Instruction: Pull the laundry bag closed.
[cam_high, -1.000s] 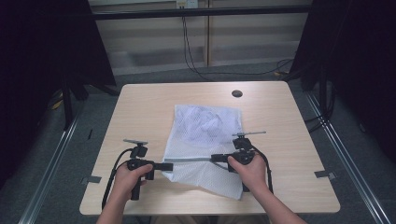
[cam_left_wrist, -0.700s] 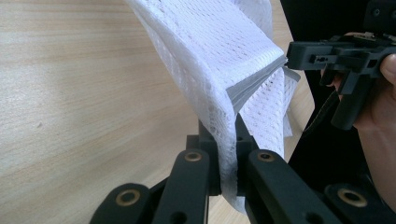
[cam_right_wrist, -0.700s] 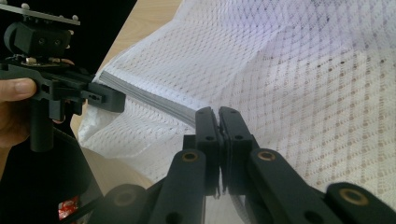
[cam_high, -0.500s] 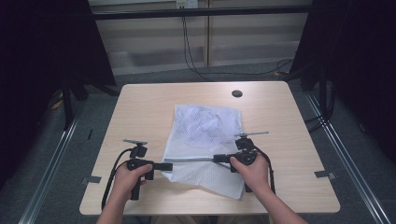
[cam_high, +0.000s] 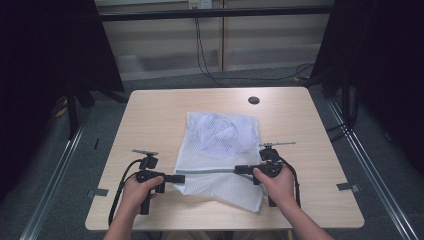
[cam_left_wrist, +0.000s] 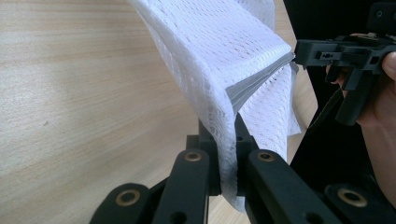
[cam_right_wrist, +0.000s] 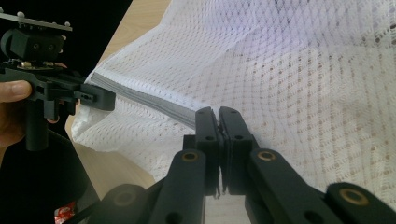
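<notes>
We see a wooden table with a white mesh laundry bag lying at its middle. Our 2 grippers, left gripper and right gripper, each clamp the bag's grey edge band, stretched between them. No readable writing.

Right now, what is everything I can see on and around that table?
mesh bag: one, white, middle of the table, grey band along its near part pulled taut between the grippers
table: one, light wood, centre
cable hole: one, dark, far right of the tabletop
wall cables: a few, black, behind the table
left gripper: one, black, shut on the mesh bag
right gripper: one, black, shut on the mesh bag
hands: two, near edge
</notes>
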